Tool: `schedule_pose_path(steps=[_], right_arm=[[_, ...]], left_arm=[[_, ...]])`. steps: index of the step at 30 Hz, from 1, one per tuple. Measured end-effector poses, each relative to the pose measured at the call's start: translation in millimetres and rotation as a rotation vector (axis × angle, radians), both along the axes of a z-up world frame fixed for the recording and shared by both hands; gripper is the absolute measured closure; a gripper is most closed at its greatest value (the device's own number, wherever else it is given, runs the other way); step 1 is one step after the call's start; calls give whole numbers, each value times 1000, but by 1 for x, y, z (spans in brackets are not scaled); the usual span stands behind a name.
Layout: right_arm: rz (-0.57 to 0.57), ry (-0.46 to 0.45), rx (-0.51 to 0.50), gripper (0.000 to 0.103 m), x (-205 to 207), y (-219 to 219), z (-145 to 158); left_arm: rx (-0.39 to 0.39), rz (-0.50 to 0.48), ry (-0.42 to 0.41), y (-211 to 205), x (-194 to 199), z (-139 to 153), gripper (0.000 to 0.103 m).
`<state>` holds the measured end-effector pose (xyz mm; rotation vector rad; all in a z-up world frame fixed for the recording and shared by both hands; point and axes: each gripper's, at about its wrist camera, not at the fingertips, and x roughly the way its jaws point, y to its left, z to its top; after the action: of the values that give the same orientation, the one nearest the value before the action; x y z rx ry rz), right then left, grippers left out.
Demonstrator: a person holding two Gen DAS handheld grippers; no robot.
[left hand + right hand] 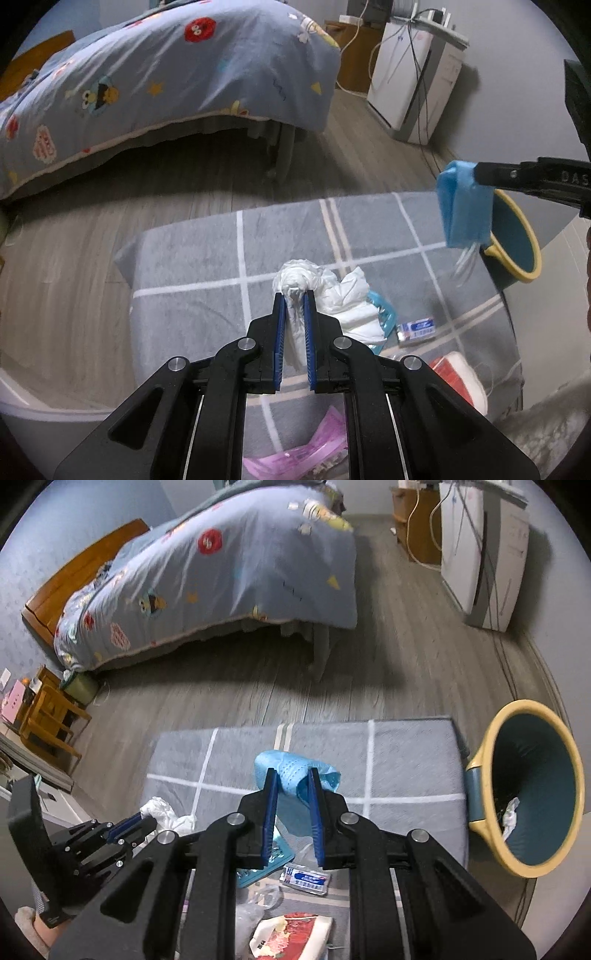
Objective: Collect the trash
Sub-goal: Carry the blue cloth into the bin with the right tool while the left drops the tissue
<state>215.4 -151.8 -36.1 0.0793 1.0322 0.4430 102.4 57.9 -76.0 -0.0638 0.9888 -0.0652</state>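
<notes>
Trash count on the grey checked mat (406, 760): one white crumpled tissue wad (295, 280), one blue face mask (295, 779), one teal packet (258, 871) lying flat, one small blue-and-white sachet (306, 878), one red-and-white wrapper (295, 934), one pink wrapper (295, 458), and some clear film whose piece count cannot be told. One bin (532, 790), yellow rim and teal inside, lies tipped on its side just off the mat's right edge, mouth facing the mat; one white scrap sits inside it.

Left claw (295, 295): pads nearly together, clamped on the tissue wad. The wad sticks out past the fingertips and hangs down to the right of them, above the mat; its long axis runs roughly along the fingers.

Right claw (293, 773): pads set narrowly apart, pinching the face mask across a fold. In the left wrist view the mask (465, 206) hangs from the right claw (476, 173) with its long side pointing down and white ear loops trailing below, in front of the bin (517, 240). From the right wrist view the mask spreads left and right past the pads.

One bed (221, 583) with a patterned blue cover stands on the wood floor (258, 686) beyond the mat; one white appliance (480, 554) stands at the far wall.
</notes>
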Motion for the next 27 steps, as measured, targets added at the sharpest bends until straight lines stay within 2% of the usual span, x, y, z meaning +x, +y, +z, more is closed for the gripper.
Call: schedule_pose_path(steps=[10,27], right_arm=[[-35,-44,-26,87,-7,-51,15],[-178,-34,-11,87,-2,-169,12]], left_arm=[[38,-50,-25,-37,8,2,92],[90,-206,-19,-126,16,-3,92]])
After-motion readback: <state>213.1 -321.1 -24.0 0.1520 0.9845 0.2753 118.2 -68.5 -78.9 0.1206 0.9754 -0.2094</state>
